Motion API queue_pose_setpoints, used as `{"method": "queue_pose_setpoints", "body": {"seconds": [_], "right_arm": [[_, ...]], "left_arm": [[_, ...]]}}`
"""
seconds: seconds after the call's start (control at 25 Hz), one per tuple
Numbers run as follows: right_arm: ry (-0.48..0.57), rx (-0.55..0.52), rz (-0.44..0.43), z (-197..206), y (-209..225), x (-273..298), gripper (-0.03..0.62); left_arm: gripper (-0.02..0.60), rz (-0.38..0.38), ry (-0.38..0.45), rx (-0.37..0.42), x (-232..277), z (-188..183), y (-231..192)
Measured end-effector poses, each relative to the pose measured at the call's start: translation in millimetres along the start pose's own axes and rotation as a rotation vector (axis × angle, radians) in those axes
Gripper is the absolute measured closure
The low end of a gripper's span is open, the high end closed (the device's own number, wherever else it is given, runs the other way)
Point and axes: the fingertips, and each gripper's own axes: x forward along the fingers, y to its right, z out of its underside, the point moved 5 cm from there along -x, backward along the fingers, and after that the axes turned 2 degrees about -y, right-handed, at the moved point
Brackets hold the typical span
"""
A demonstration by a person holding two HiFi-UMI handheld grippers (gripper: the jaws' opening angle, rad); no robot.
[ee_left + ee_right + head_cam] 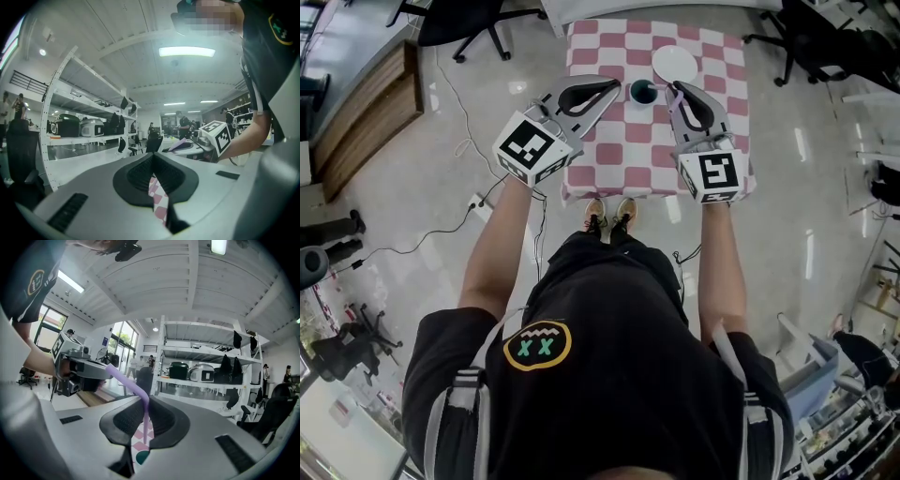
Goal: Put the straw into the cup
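My right gripper [678, 88] clenched the purple bendy straw [146, 418] beside the teal cup [643, 91], my left gripper [616, 88] closed empty; I judged the straw's tip needed centring over the cup's mouth.

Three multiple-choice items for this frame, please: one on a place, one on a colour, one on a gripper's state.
1. Where does the cup stand?
A. on the checkered tablecloth
B. on the floor
C. on a shelf

2. What colour is the straw?
A. green
B. purple
C. red

3. The right gripper is:
A. open and empty
B. shut on the straw
C. shut on the cup

Answers:
1 A: the head view shows the cup on the pink-and-white cloth.
2 B: the right gripper view shows a pale purple bent straw.
3 B: the same view shows the straw pinched upright between the closed jaws.
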Motion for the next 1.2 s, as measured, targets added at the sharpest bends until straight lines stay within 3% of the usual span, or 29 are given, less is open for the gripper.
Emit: {"method": "queue_pose_setpoints", "body": {"seconds": [1.2], "right_arm": [[-0.172, 0.096, 0.030, 133.3, 4.4, 73.4, 0.540]], "left_arm": [[0.568, 0.001, -0.049, -0.020, 20.8, 16.7, -9.8]]}}
